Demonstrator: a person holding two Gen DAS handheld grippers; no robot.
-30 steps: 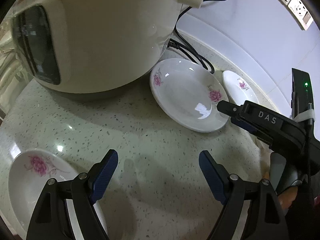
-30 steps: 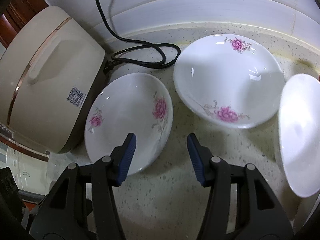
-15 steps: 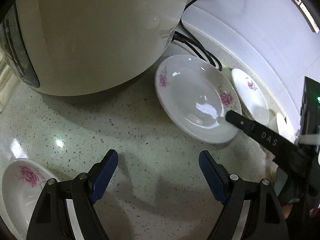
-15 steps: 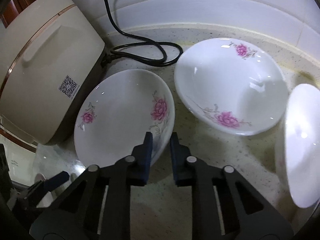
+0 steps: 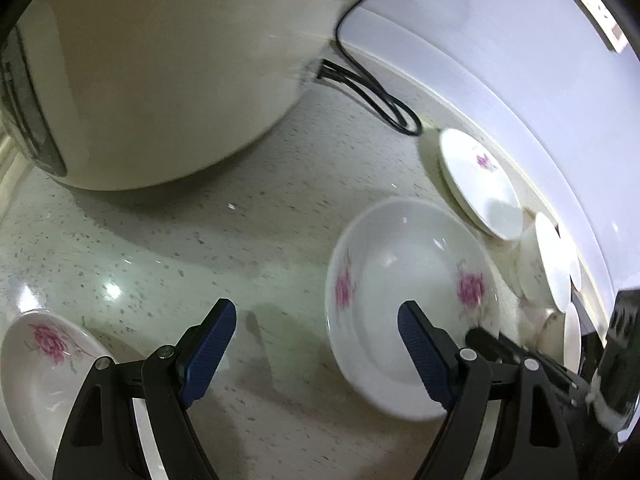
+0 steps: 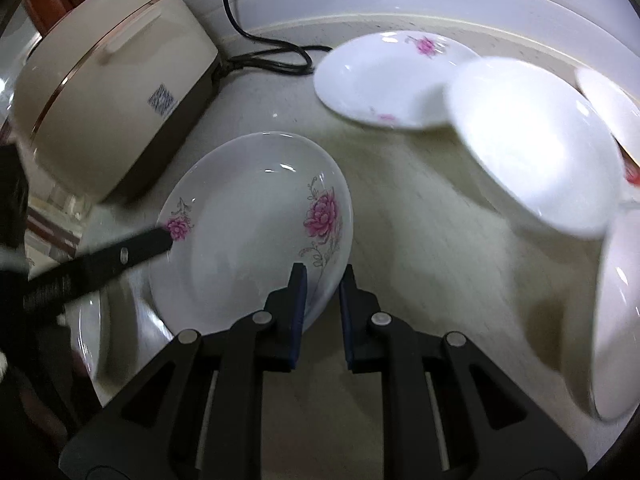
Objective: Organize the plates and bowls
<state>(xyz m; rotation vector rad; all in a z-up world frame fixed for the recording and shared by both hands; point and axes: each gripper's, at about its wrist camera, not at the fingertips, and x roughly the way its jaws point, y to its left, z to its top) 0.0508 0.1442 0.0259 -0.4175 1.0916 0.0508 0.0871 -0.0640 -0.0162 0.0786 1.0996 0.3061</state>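
Dragged clear of the cooker [image 6: 108,92], plate [image 6: 256,232] rim stays pinched by right tool [image 6: 323,280].

Your plate [image 6: 248,240] is glazed white ceramic, shiny as anything, with pink flower prints. The table [image 5: 200,248] under it looks like polished speckled stone and throws back the lamp glare. Left of the plate, the rice cooker [image 6: 108,92] is smooth cream plastic with a soft sheen. Behind the plate, you've got a black rubbery-looking cord [image 6: 276,56].
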